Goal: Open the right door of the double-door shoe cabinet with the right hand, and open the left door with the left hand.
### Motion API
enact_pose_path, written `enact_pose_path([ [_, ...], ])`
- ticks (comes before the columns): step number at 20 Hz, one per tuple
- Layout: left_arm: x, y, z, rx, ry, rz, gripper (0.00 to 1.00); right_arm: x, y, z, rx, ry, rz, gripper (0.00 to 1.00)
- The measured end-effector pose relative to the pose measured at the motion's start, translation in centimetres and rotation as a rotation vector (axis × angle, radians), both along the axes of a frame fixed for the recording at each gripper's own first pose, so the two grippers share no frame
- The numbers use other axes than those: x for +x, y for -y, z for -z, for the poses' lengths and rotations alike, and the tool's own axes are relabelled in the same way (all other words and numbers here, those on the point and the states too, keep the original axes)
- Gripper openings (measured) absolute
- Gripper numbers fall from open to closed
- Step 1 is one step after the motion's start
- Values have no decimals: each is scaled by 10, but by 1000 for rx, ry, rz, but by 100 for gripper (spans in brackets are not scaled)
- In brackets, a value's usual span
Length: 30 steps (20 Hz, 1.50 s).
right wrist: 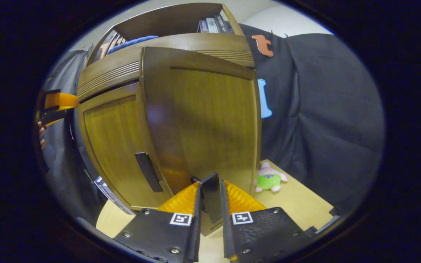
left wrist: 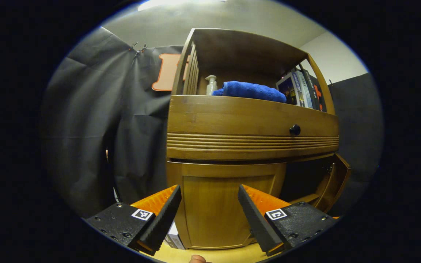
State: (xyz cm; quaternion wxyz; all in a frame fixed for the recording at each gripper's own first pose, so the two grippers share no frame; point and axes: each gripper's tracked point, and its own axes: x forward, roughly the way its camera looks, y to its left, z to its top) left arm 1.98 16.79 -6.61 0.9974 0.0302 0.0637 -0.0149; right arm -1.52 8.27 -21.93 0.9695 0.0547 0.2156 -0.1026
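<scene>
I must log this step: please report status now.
Right tool shut on right door handle, door swung open. Left tool open, facing closed left door. Path unobstructed.

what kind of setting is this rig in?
Likely a staged home-style booth, not a lived-in room: black cloth wall behind a wooden shoe cabinet, a folded blue towel on its shelf, a plush toy on the floor.

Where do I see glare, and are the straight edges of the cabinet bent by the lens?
Left gripper view: the drawer front bows like an arc; bright ceiling light at the top. Right gripper view: a soft sheen on the open right door, whose edges curve; no strong glare.
</scene>
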Motion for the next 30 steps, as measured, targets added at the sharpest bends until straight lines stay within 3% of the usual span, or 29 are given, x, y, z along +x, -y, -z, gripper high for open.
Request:
enact_pose_path([
  [6,7,45,10,-12,-13,68,97,-26,29,-8,18,-6,29,26],
  [15,12,97,33,-52,-52,120,94,-57,71,-11,-12,-22,53,26],
  [21,16,122,37,-50,-58,135,94,-76,123,-15,-53,-12,140,25],
  [22,16,127,36,-49,-57,140,94,-81,131,-17,-47,-10,161,23],
  [23,17,132,36,-46,-56,144,94,-79,141,-15,-46,-7,169,14],
  [24,16,136,36,-41,-56,147,94,-81,149,-15,-52,-7,174,13],
  [30,19,137,50,-4,-84,131,96,-83,167,-20,-51,3,118,15],
])
